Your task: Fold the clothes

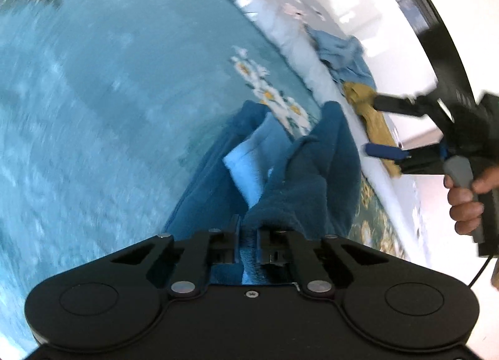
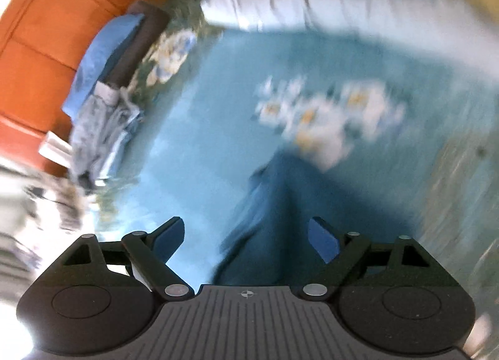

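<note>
A dark teal fleece garment (image 1: 315,179) hung bunched and draped above a teal bedspread, its near edge pinched at the bottom of the left wrist view. Its folds parted to show a paler blue lining (image 1: 249,160). In the blurred right wrist view, the same dark garment (image 2: 280,213) trailed away in a narrowing strip toward a white flower print.

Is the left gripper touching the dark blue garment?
Touching. The left wrist view shows the left gripper shut on a bunched fold of the dark blue garment, with the cloth pinched between its jaws.
</note>
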Demonstrator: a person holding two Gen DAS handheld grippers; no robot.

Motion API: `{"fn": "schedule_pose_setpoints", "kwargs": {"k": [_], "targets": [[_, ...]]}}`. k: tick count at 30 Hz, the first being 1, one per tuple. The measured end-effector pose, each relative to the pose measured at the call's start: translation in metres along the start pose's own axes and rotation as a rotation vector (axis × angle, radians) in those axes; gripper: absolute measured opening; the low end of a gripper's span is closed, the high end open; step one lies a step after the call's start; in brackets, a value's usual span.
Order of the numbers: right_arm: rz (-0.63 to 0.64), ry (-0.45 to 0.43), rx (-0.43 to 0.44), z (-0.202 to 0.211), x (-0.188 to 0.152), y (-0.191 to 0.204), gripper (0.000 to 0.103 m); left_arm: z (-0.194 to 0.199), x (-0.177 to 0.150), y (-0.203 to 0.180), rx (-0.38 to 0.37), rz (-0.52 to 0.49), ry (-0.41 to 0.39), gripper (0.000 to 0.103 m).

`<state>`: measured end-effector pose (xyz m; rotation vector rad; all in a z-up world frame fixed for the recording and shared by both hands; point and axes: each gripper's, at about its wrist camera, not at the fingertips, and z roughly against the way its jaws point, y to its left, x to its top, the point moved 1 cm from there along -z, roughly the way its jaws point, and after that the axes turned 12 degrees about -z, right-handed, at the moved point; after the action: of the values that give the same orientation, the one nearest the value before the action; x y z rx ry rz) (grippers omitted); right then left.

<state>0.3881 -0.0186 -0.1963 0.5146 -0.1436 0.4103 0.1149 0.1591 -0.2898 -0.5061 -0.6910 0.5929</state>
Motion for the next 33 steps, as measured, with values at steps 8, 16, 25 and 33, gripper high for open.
{"fn": "schedule_pose_setpoints", "kwargs": {"k": [8, 16, 25, 33], "targets": [[0.210, 0.109, -0.024, -0.046, 0.027, -0.017, 0.068, 0.002, -0.009, 0.012, 0.029, 0.070, -0.032, 0.007], [0.221, 0.169, 0.066, -0.066, 0.036, 0.001, 0.022, 0.009, -0.013, 0.014, 0.029, 0.116, -0.065, 0.007], [0.303, 0.223, 0.082, -0.094, 0.046, 0.041, 0.018, 0.041, -0.011, 0.026, 0.081, 0.190, -0.156, 0.005], [0.318, 0.275, -0.044, -0.136, 0.044, 0.033, 0.025, 0.007, -0.023, 0.046, 0.091, 0.232, -0.113, 0.007]]}}
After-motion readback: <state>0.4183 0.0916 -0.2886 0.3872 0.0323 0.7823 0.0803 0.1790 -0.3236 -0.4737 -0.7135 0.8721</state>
